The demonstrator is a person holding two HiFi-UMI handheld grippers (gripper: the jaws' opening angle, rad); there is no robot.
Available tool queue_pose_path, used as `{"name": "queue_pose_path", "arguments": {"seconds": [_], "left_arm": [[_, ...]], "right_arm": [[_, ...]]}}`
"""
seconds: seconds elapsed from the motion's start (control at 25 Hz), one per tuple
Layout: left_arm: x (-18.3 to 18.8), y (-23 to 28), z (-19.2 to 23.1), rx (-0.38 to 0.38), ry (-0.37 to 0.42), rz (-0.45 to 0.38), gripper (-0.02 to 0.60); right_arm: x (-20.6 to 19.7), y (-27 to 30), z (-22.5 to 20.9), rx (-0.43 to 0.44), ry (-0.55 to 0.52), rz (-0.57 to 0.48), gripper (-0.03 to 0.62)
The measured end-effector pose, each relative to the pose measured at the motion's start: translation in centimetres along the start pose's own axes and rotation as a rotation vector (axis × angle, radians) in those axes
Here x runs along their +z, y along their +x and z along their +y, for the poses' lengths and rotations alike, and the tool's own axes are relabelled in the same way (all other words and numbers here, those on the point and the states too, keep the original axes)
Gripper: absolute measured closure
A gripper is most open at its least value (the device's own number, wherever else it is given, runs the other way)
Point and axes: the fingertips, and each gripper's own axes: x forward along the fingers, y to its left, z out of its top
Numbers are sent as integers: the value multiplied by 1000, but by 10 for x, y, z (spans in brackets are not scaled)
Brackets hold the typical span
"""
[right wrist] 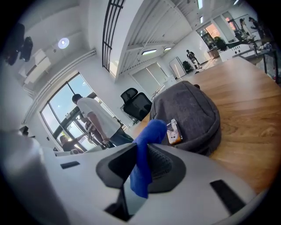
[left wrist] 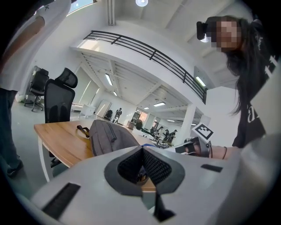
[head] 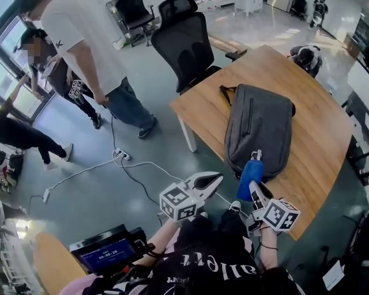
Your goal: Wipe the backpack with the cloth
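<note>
Tongs on the right (right wrist: 142, 161) pinch a limp blue cloth (right wrist: 150, 132) near the grey fabric backpack (right wrist: 189, 110); left tongs (left wrist: 142, 165) sit together.

It's a big, bright open office with a smooth grey-green floor (head: 86, 190) that catches the daylight. A pale wooden table (head: 323, 132) on white legs has a black mesh office chair (head: 184, 43) near its far corner, another black chair (head: 135, 14) stands further back, and white cables cross the floor to a white power strip (head: 120, 154). Tall dark-framed windows (right wrist: 72, 105) fill one wall, strip lights (left wrist: 108, 79) glow on the high white ceiling, and a black railing (left wrist: 145, 50) edges an upper gallery above a white column (left wrist: 189, 123)
</note>
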Motion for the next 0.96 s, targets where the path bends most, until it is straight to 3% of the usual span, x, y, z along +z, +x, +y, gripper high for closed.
{"name": "queue_pose_path", "arguments": {"seconds": [0.28,0.96], "left_arm": [[-11,-21,-12,-91,19,36,581],[-8,-20,-16,-105,-3,6,581]], "right_arm": [[-32,-15,15,-56,26,-61,516],[-38,-25,25,-76,-32,-36,516]]}}
